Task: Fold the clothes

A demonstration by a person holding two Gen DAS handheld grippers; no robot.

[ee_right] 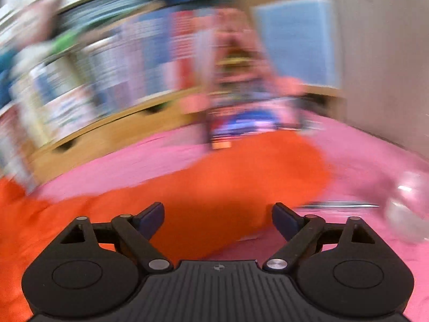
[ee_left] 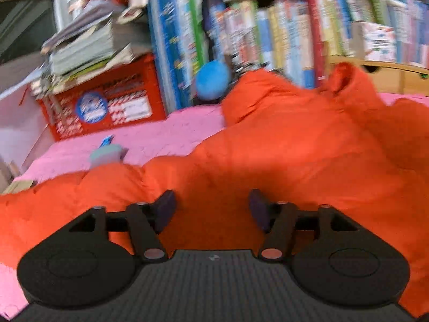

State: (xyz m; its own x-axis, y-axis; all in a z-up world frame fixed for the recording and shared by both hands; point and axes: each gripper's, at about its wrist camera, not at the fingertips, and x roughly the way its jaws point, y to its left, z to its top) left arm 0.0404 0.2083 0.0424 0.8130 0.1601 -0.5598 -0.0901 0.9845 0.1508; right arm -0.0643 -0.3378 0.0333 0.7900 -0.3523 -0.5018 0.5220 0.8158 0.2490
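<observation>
Left gripper [ee_left: 211, 209] is spread wide, nothing between its dark pads, held just above a puffy orange jacket [ee_left: 281, 155]. That jacket lies crumpled across a pink bedspread [ee_left: 166, 136], bulging up high at the far side and trailing off to the left edge of the left wrist view. Beyond it stands a red crate [ee_left: 107, 104] with a round blue sticker, a messy stack of papers and magazines [ee_left: 88, 45] on top. Rows of upright books [ee_left: 281, 35] fill the back, resting on a pale wooden unit [ee_left: 388, 75]. A blue ball-like item [ee_left: 211, 80] sits between the books and the jacket. A small pale teal object [ee_left: 107, 154] lies on the bedspread, just beside the jacket's left fold; what it is cannot be told.

Right gripper [ee_right: 217, 218] also has its fingers wide apart, empty, over an orange sleeve-like part of the jacket [ee_right: 228, 177] that stretches across the pink bedspread [ee_right: 362, 155]. This view is heavily motion-blurred. Blurred books [ee_right: 93, 75] and a wooden drawer front [ee_right: 112, 134] show behind. A plain beige wall [ee_right: 383, 67] is on the right. Something clear or glassy [ee_right: 407, 206] sits at the right edge, too smeared to identify.
</observation>
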